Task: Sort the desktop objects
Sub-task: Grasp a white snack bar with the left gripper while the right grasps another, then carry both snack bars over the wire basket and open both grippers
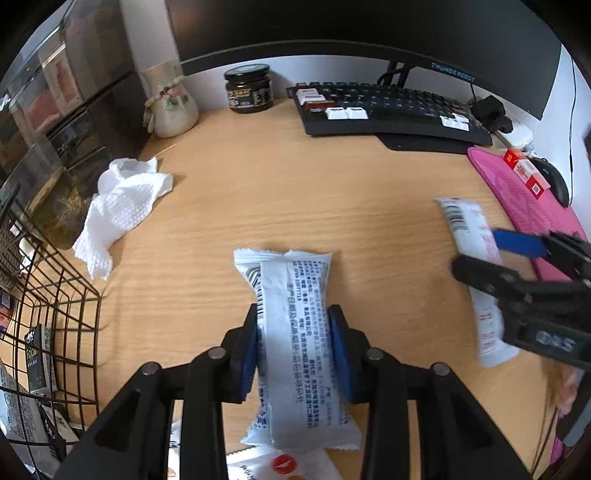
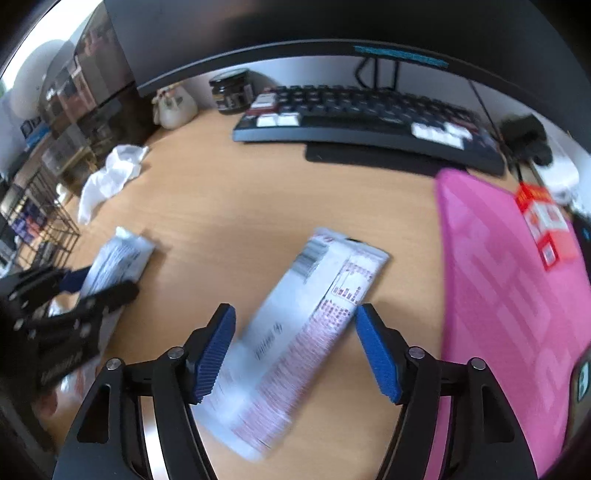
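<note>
The left gripper (image 1: 293, 347) clamps a white packet (image 1: 295, 350) whose long axis runs twelve-to-six; the right gripper (image 2: 295, 350) stands released astride the pink-printed packet (image 2: 295, 332), which runs toward one o'clock.

desk (image 1: 295, 192): light wood | wall (image 1: 147, 33): white (daylit) | monitor (image 1: 369, 26): dark

Along the lower bezel of your monitor (image 1: 369, 33) you can read "THUNDEROBOT" in pale blue letters. In the wire basket (image 1: 55, 295) at your left, a dark box (image 1: 38, 360) shows "FOCUS" in white. The white snack packet (image 1: 299, 339) carries dense Chinese print and a barcode, too small to read; the jar (image 1: 249, 88) label is likewise illegible.
</note>
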`<action>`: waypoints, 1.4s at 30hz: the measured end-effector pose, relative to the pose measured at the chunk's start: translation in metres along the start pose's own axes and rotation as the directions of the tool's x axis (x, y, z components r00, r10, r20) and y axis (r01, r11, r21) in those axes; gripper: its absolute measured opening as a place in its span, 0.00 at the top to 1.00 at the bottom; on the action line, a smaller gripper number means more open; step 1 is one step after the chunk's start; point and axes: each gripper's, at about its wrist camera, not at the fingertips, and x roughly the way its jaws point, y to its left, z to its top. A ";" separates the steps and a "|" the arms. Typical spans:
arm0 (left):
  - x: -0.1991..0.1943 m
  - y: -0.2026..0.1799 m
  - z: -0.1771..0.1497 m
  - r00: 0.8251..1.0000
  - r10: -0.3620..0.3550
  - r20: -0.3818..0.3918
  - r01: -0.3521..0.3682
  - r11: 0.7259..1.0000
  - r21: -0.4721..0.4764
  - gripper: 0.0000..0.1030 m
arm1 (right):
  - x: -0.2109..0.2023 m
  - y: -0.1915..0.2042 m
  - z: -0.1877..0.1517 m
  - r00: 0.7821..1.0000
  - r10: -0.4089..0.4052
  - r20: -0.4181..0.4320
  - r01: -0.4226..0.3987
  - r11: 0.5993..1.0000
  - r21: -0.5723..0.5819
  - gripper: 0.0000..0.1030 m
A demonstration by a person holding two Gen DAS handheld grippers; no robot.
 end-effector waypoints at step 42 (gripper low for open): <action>-0.231 0.157 -0.047 0.897 0.287 0.336 -0.180 0.931 -0.316 0.63 | -0.165 0.260 0.045 0.905 0.320 0.279 -0.164 0.869 -0.467 0.62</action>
